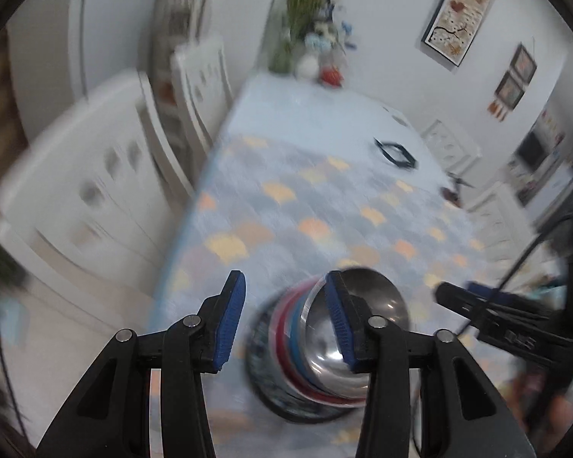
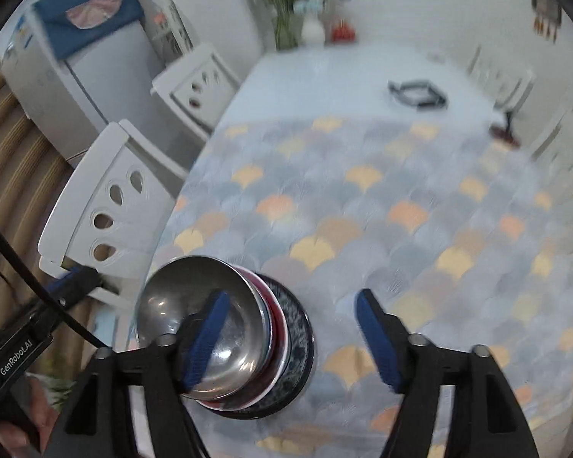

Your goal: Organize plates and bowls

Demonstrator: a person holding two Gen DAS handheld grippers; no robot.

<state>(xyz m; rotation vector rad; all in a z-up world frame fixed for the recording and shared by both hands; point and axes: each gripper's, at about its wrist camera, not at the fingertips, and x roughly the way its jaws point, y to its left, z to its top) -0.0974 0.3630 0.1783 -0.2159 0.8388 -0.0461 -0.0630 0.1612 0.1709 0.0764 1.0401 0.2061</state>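
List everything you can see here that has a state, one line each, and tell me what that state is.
Steel bowl: upright, empty, nested on top of the stack.
Stack of dishes: on the table, red-rimmed pieces over a dark speckled plate.
Left gripper: open, holding nothing.
Right gripper: open wide, above the stack, holding nothing.
Tablecloth: spread flat.
Chairs: pushed up beside the table.
Black cord: loose on the far end.
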